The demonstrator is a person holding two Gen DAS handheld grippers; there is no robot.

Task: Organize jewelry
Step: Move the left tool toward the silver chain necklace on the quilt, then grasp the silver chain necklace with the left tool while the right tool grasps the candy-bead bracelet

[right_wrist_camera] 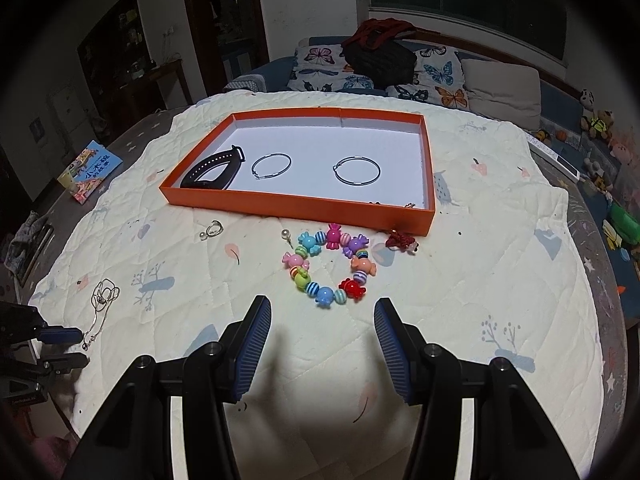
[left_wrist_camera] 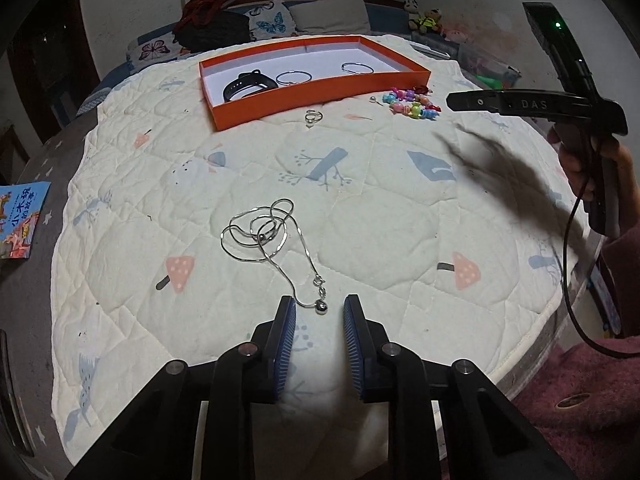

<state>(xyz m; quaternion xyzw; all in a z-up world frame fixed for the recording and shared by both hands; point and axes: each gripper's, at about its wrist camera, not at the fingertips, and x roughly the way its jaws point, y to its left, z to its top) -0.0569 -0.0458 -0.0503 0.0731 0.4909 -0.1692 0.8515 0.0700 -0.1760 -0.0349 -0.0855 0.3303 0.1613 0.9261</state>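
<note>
Left wrist view: your quilt (left_wrist_camera: 360,208) covers most of the bed, white with mushrooms and twigs printed on it. At its far side lies the orange tray (left_wrist_camera: 320,96), shallow, white inside. In the tray are a black band (left_wrist_camera: 248,85) at the left and two hoops (left_wrist_camera: 294,77) — thin silver rings, lying flat and apart from each other. Off the quilt's left edge rests a book (left_wrist_camera: 22,220). Pillows with butterflies are heaped at the headboard, well behind the tray.

Just before the tray's near wall, on the quilt, sit a small ring (left_wrist_camera: 311,117) and, to the right, the bead bracelet (left_wrist_camera: 412,104) — bright candy-shaped beads in a loop. Beside it lie a pearl stud (right_wrist_camera: 286,235) and a red charm (right_wrist_camera: 400,241), the charm touching the tray's wall or nearly so.

The necklace (left_wrist_camera: 266,232) lies near you: a fine silver chain, coiled in loose loops, with one strand running down to a clasp and a round ball. That ball rests between the fingers of your left gripper (left_wrist_camera: 319,312). The jaws stand narrow but the pads are clear of the ball on both sides; nothing is grasped.

Your right gripper (right_wrist_camera: 323,312) hangs over the quilt with its jaws apart and empty, the bracelet just beyond its tips. Nothing lies between either gripper and the tray but bare quilt and these small pieces.
</note>
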